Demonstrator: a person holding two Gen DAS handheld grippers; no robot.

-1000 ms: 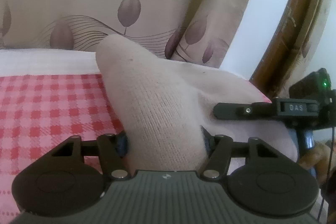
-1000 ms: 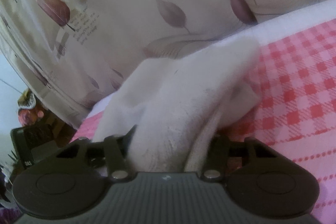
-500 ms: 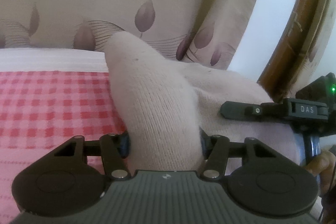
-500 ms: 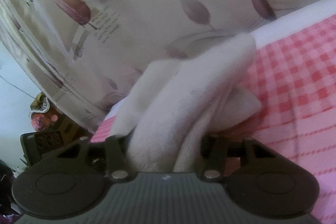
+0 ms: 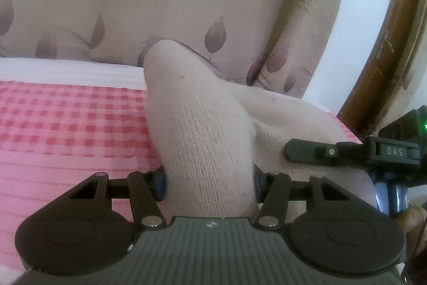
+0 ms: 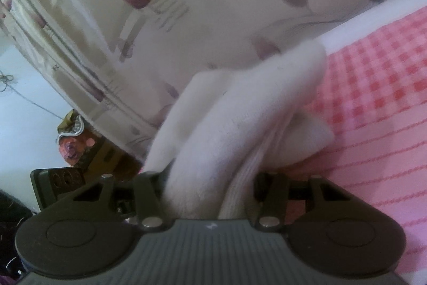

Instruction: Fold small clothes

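A cream knitted sock (image 5: 202,130) is held between both grippers above a pink and red checked cloth (image 5: 66,124). My left gripper (image 5: 209,183) is shut on one end of the sock, which bulges up between the fingers. My right gripper (image 6: 210,186) is shut on the sock's ribbed cuff end (image 6: 240,124); it also shows at the right of the left wrist view (image 5: 347,154). The fingertips of both grippers are hidden by the fabric.
A beige curtain with purple leaf prints (image 5: 186,4) hangs right behind the surface. A white band (image 5: 66,71) edges the checked cloth at the back. A brown wooden frame (image 5: 387,44) stands at the right. Clutter (image 6: 74,146) lies at the left of the right wrist view.
Both grippers have lifted and tilted upward with the sock, so more curtain shows. The sock stays gripped at both ends and its far fold has risen.
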